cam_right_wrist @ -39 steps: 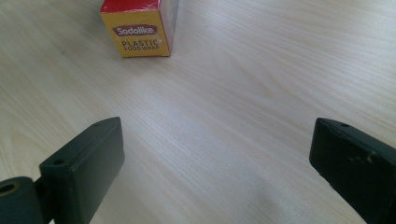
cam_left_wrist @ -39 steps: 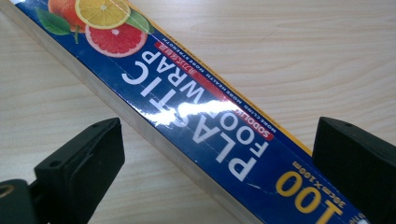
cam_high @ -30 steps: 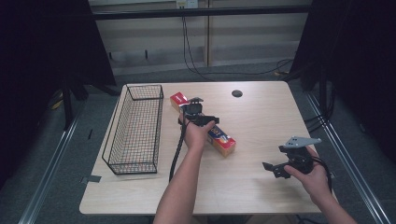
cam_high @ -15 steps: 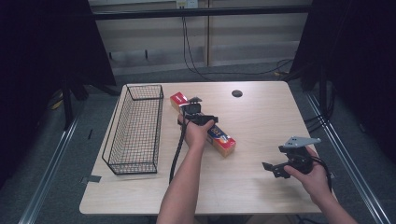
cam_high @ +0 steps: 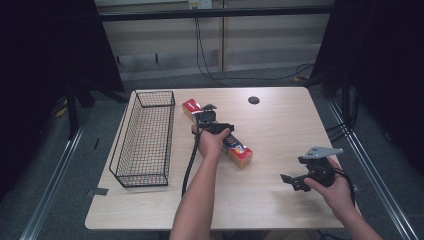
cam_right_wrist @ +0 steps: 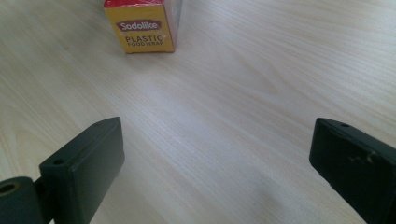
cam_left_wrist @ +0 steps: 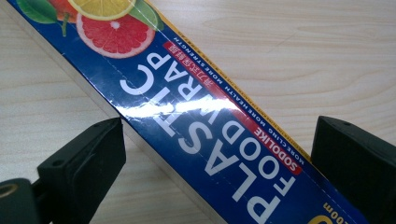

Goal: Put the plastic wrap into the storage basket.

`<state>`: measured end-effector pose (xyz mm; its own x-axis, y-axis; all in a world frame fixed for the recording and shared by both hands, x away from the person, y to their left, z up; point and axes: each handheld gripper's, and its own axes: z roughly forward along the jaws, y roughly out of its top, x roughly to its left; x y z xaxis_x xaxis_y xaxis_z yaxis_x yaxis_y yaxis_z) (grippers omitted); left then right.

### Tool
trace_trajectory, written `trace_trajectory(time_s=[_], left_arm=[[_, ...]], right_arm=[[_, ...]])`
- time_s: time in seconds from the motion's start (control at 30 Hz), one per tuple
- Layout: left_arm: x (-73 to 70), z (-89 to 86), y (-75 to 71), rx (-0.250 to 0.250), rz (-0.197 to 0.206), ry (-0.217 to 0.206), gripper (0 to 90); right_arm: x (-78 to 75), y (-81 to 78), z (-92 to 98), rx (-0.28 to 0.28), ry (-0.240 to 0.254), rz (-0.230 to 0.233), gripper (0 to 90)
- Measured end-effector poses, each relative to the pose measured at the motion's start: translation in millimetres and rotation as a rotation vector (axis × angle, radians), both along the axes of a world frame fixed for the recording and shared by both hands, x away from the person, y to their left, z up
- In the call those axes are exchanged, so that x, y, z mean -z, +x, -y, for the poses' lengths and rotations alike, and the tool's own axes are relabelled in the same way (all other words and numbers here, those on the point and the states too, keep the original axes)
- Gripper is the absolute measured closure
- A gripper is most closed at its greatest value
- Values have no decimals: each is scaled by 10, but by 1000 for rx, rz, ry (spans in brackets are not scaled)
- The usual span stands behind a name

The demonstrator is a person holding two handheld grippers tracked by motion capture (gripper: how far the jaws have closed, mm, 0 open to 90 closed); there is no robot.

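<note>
A long plastic food wrap box lies slantwise on the wooden table, red end toward the basket. My left gripper hovers over its middle. In the left gripper view the blue printed box runs diagonally between the two black jaws, which stand wide apart and do not touch it. My right gripper is held near the table's front right, open. In the right gripper view its jaws frame bare wood, and the yellow end of the box shows farther off.
A black wire basket stands at the table's left, close to the box's red end. A small dark round hole sits at the back of the table. Cables hang behind the table's far edge.
</note>
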<state>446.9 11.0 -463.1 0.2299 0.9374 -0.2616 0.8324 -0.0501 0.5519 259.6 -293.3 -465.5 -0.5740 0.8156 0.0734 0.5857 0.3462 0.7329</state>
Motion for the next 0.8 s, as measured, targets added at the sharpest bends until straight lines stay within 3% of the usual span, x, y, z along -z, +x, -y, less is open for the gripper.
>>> trace_trajectory(time_s=[0.3,0.47,0.8], left_arm=[[-9,3,-5,-20,-24,-21,65],[-34,-3,-8,-55,-41,-31,114],[-28,26,3,-79,-46,-22,107]], right_arm=[[0,-6,9,13,0,1,30],[-5,-10,6,18,5,0,32],[-16,-5,6,30,13,13,35]])
